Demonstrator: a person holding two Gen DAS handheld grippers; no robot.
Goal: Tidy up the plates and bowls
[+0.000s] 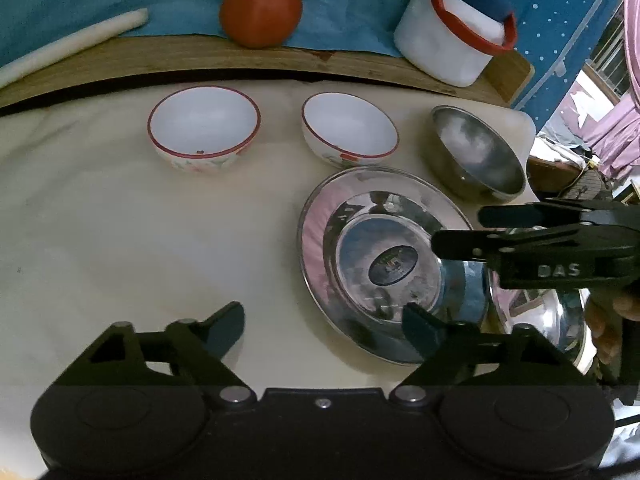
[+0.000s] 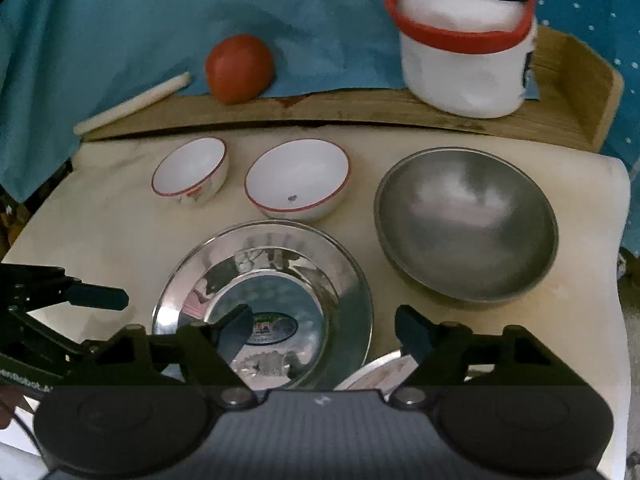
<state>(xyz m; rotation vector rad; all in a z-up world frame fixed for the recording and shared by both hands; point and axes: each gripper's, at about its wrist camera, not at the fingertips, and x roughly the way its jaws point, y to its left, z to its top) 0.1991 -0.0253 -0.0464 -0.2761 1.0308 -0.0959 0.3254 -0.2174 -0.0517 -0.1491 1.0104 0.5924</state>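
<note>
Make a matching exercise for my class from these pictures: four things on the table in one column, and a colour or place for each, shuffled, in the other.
Column 1
1. tomato
2. steel bowl
3. steel plate
4. left-hand porcelain bowl

Column 2
A. white with a red rim
B. dull grey metal, at the right of the bowl row
C. red, on the wooden board at the back
D. mirror-shiny, label at its centre, nearest the grippers

Pairs: 1-C, 2-B, 3-D, 4-A
</note>
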